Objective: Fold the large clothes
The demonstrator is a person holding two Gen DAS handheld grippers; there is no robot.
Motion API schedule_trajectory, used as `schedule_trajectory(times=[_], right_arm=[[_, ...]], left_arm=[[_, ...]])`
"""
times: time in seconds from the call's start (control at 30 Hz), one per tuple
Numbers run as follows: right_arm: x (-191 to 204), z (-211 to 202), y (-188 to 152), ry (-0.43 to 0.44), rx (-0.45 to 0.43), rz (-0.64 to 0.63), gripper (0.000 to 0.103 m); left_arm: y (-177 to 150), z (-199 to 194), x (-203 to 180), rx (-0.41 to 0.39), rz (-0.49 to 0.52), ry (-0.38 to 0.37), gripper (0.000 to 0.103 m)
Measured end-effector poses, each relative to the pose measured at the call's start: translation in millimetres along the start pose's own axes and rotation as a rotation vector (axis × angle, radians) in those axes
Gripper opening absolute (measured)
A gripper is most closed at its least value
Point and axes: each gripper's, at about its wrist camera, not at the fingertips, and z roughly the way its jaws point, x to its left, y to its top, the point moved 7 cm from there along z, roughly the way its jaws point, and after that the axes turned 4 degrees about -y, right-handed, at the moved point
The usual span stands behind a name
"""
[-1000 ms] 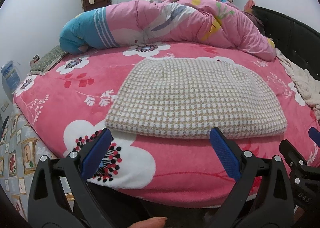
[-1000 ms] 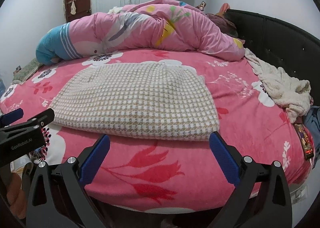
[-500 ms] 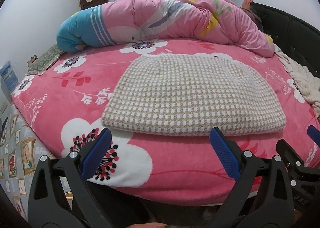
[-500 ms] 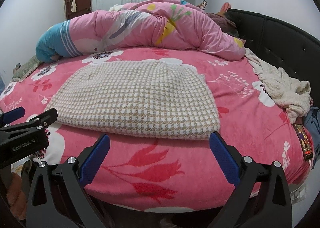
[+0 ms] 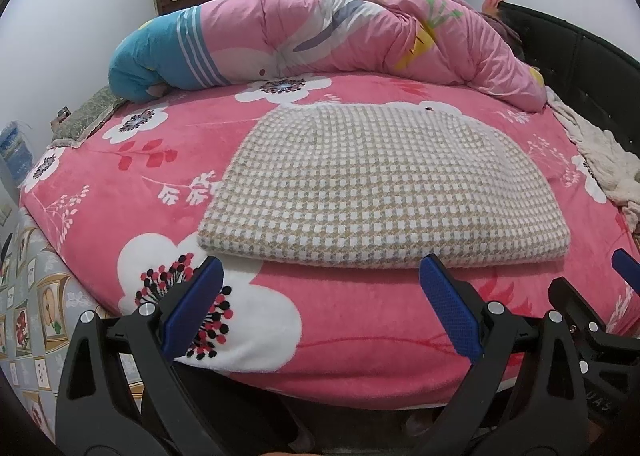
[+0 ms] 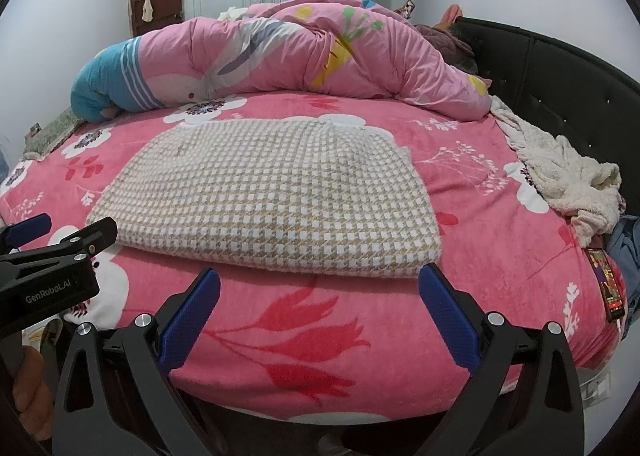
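checked garment (image 5: 380, 191) folded flat on pink floral blanket (image 5: 120, 159), just ahead of both tips | left gripper (image 5: 320, 308) jaws apart, empty, short of its near edge | right gripper (image 6: 320, 308) jaws apart, empty | rolled pink duvet (image 6: 304, 59) beyond | cream towel (image 6: 560, 171) far right

A beige-and-white checked garment (image 5: 372, 191) lies folded flat into a thick, rounded-cornered rectangle on the pink flowered bed (image 5: 340, 320), its folded edge toward the bed's near side.
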Motion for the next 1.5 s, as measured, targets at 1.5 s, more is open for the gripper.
schedule_trajectory(times=[1.5], right_arm=[[-8.9,8.2,0.1,0.000,0.018,-0.010,0.097]], left_arm=[[-3.1,8.5,0.1,0.026,0.008,-0.008,0.095]])
